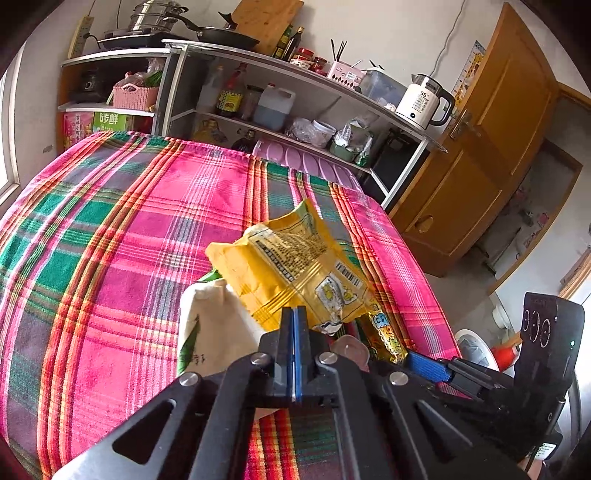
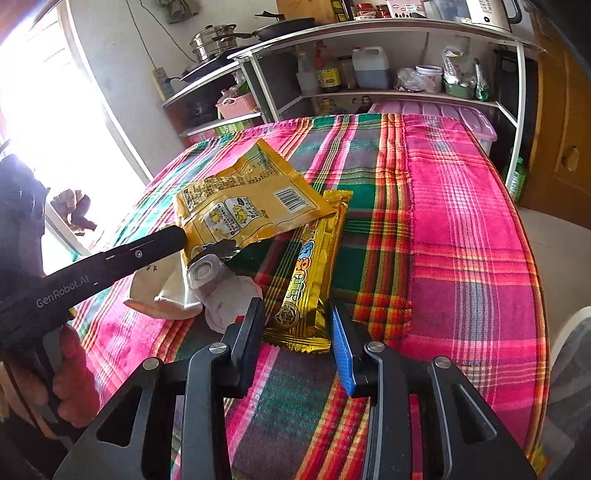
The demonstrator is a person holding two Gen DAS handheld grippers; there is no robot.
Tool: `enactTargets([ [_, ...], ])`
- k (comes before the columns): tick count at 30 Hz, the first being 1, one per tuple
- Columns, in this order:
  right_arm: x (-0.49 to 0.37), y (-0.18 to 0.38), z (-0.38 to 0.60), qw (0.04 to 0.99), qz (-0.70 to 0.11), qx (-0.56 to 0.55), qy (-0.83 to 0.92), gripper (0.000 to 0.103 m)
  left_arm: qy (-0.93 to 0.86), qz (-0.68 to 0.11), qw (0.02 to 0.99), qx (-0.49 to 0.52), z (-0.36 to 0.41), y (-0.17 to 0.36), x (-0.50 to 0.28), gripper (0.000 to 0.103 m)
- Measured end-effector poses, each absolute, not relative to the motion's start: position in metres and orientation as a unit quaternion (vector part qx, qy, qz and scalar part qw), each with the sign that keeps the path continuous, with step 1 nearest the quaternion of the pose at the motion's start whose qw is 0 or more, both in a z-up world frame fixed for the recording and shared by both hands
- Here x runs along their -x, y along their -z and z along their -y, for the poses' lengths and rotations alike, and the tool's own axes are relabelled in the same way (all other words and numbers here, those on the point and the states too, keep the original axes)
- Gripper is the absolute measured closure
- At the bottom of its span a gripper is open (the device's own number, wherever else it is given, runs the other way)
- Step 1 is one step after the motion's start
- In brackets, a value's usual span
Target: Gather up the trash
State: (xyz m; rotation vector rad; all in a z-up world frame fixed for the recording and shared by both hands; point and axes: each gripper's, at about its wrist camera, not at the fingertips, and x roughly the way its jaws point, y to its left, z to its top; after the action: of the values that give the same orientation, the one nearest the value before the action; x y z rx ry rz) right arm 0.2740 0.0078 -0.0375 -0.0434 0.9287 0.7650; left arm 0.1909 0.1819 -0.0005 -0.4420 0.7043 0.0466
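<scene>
Left claw (image 1: 294, 314) grips one yellow wrapper (image 1: 291, 266).

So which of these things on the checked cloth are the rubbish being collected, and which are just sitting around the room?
Part of the job:
- yellow snack bag, pinched at its edge by the left gripper
- gold wrapper, between the right gripper's fingers
- white paper bag
- clear plastic cup

Just lying about:
- kettle
- bottles on the shelf
- pots and pan
- pink basket
</scene>
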Motion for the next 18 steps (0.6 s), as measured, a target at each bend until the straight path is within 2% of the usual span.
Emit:
enactTargets([
  [4,-0.268,0.034,0.002,0.825,-0.436,0.016,-0.359,0.067,-0.005,-0.326,0.926,0.191,-0.178,-0.013,-0.185,0.103],
  [6,-0.267,0.032,0.007,0.826,-0.435,0.013,-0.359,0.067,-0.009,-0.319,0.931,0.176,-0.182,-0.02,-0.185,0.1],
  [7,-0.267,0.032,0.008,0.826,-0.435,0.012,-0.359,0.067,-0.013,-0.32,0.933,0.164,-0.184,-0.023,-0.188,0.085],
  [8,-0.266,0.031,0.009,0.826,-0.434,0.011,-0.359,0.067,-0.018,-0.322,0.934,0.151,-0.185,-0.024,-0.191,0.052],
  [9,-0.266,0.03,0.011,0.826,-0.434,0.011,-0.359,0.067,-0.025,-0.323,0.936,0.14,-0.187,-0.025,-0.194,0.029],
  [14,-0.266,0.028,0.015,0.827,-0.433,0.007,-0.359,0.067,-0.012,-0.331,0.94,0.085,-0.194,-0.022,-0.214,0.026],
  [18,-0.268,0.031,0.015,0.826,-0.437,0.006,-0.357,0.067,0.002,-0.37,0.926,0.073,-0.199,-0.007,-0.241,0.026],
])
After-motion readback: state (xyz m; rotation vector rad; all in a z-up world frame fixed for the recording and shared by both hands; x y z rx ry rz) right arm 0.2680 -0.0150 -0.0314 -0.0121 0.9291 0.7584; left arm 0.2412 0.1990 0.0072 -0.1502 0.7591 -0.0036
